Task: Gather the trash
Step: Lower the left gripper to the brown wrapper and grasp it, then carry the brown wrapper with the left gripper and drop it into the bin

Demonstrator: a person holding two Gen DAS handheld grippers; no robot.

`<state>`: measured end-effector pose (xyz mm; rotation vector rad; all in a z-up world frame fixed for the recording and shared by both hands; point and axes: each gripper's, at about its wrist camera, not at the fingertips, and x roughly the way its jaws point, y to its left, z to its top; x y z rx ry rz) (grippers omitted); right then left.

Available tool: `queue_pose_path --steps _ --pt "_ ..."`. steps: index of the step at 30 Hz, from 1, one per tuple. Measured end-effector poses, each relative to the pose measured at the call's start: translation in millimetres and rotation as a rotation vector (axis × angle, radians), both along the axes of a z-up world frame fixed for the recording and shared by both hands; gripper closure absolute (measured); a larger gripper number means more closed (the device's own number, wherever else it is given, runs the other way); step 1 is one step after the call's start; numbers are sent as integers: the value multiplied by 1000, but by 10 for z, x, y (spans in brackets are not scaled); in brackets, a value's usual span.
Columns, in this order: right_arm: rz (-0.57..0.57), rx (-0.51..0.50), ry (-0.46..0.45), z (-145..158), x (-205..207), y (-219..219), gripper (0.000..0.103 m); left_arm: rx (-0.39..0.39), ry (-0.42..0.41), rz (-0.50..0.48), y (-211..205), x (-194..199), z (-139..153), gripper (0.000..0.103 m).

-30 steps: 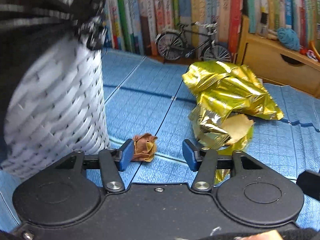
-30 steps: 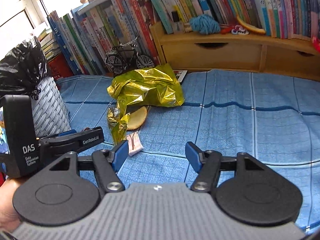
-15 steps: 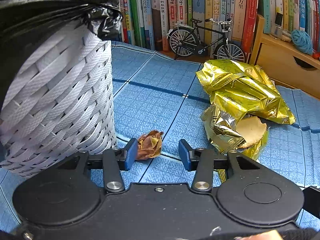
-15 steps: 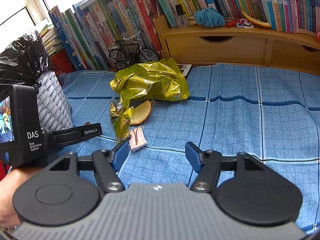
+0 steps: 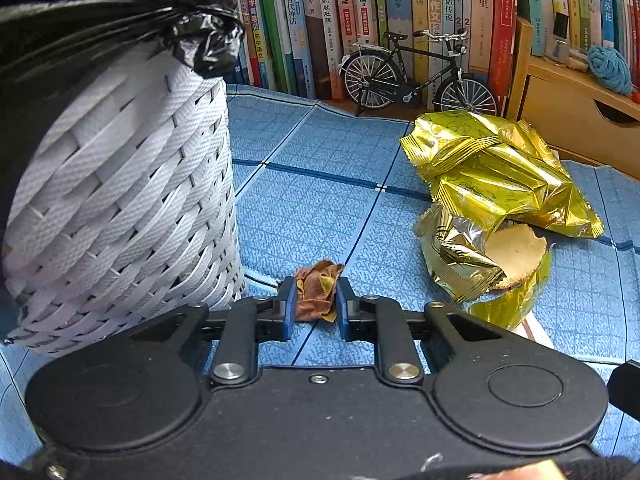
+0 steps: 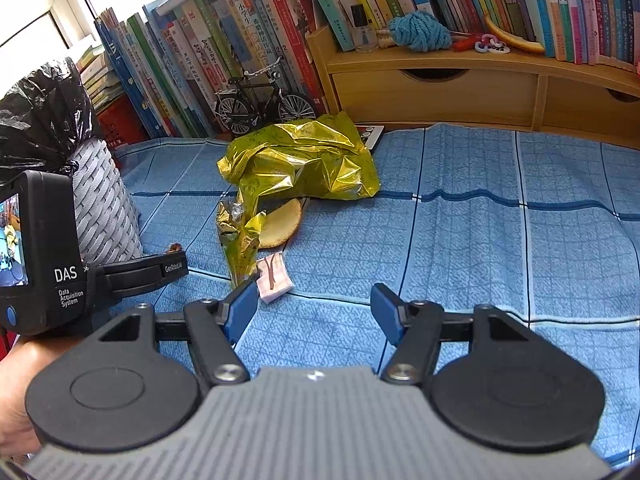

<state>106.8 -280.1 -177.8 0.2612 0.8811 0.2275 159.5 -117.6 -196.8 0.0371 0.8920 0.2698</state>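
Beside white woven plastic basket (image 5: 120,208) with black liner, on near left of blue checked bench cloth (image 5: 320,208): left tongs (image 5: 316,300) closing on crumpled brown wrapper (image 5: 316,290), pads at both its sides. Right tongs (image 6: 312,308) wide open, empty. Left to collect: gold foil bags (image 6: 304,160), bitten biscuit (image 6: 280,224), small pink packet (image 6: 274,276). Readable: "DAS Data Acquisition System", "GenRobot.AI".

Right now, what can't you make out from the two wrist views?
- Inside of the white woven bin: left wrist view, top cut off by the frame edge and covered by the black bag.
- Brown wrapper: left wrist view, the closing left gripper hides its sides.
- Round cracker: right wrist view, partly under the gold foil bag.
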Motion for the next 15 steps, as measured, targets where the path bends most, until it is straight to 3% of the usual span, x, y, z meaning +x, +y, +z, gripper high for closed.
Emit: queue_pose_path --steps 15 --pt "2 0 1 4 13 -3 28 -2 -35 -35 -26 -101 134 95"
